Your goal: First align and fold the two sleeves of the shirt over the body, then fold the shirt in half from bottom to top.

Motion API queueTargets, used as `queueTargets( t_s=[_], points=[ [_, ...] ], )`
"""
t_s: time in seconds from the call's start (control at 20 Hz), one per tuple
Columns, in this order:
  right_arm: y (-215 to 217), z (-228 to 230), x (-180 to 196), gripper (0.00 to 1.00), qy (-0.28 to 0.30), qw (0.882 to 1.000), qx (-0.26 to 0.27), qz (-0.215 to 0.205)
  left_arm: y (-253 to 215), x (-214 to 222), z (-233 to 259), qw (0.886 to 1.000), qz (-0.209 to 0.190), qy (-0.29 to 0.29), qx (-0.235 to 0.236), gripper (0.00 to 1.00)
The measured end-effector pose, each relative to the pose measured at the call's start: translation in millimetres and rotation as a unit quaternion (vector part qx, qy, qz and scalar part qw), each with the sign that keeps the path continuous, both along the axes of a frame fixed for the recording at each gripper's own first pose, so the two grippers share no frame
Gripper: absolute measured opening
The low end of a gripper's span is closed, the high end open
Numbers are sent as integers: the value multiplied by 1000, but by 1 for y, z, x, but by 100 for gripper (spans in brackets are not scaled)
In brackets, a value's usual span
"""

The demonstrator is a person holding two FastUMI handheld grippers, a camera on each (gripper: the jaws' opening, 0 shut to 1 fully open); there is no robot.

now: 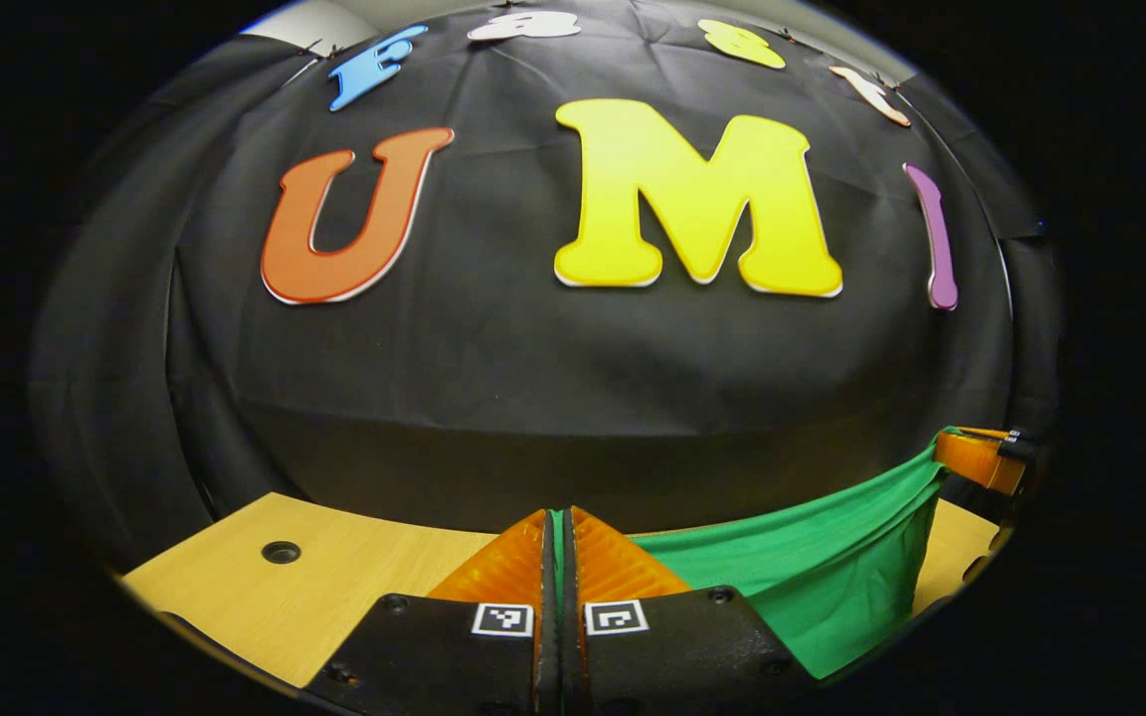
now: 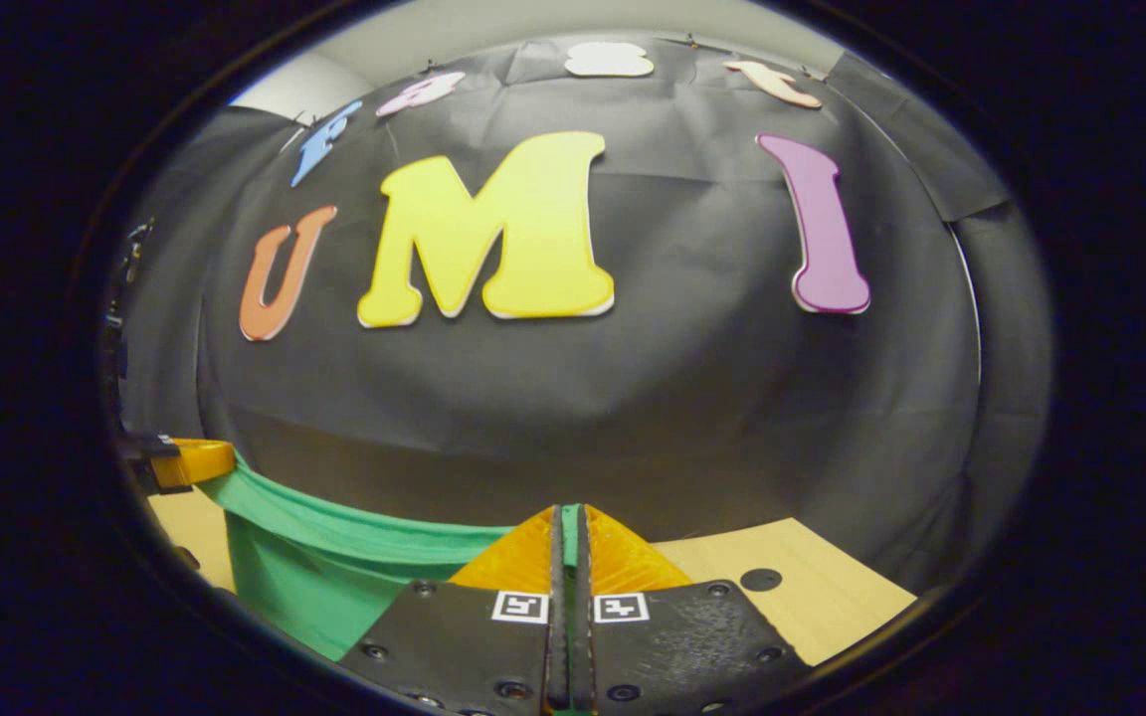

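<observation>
A green shirt [image 1: 812, 572] hangs stretched in the air above a wooden table [image 1: 334, 577], held by both grippers. In the left gripper view my left gripper [image 1: 557, 532] is shut on an edge of the shirt, a thin green strip showing between its fingers. The cloth runs right to my right gripper [image 1: 981, 459], seen far off at the right edge. In the right gripper view my right gripper [image 2: 570, 527] is shut on the shirt [image 2: 324, 577], with green cloth pinched between its fingers. From there the fabric spans left to my left gripper [image 2: 190, 460]. The lower shirt is hidden.
The black booth wall [image 1: 573, 368] rises just behind the table. A round hole [image 1: 281, 552] sits in the tabletop on the left, and another hole [image 2: 761, 579] shows in the table [image 2: 812, 597] in the right gripper view.
</observation>
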State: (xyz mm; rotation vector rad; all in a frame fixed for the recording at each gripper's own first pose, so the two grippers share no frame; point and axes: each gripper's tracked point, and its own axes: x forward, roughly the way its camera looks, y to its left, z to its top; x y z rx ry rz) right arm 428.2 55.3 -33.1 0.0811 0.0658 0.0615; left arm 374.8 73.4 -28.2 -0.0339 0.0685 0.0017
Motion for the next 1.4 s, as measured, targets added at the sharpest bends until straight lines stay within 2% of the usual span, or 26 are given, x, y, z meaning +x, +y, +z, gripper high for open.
queueTargets(
  t_s=[0.1,0.25,0.35,0.45,0.5,0.6,0.7,0.85,1.0,1.1,1.2,1.3,1.4],
  points=[
    [2,-42,31,2,42,999,2,-7,-5,24,-30,1000,-2,14,20,7],
    [-2,-94,57,2,83,996,-1,-21,-9,41,-74,998,-13,40,37,7],
    [0,-113,61,5,94,995,-15,-14,-9,44,-95,997,-13,58,44,8],
    [3,-115,61,2,90,995,-31,-8,-9,44,-112,997,-18,73,35,10],
    [4,-114,61,6,85,996,-30,-2,-8,39,-107,997,-12,70,37,19],
    [5,-115,58,52,82,997,-14,9,-5,45,-112,997,-5,66,32,75],
    [-2,-116,60,98,82,997,2,0,-4,40,-108,998,-1,61,24,100],
    [3,-113,55,97,62,998,8,17,-2,40,-109,998,4,59,15,100],
    [5,-106,52,96,46,999,-20,11,4,37,-101,999,14,40,3,100],
    [6,-94,43,94,30,999,-40,7,10,30,-95,999,28,38,23,100],
    [4,-75,27,96,7,999,-41,3,19,12,-85,998,41,28,24,100],
    [1,-51,8,95,-16,999,-41,-2,9,-7,-73,999,28,19,9,100],
    [1,-27,-14,95,-24,999,-48,-4,6,-26,-55,999,28,18,20,100]
  ],
)
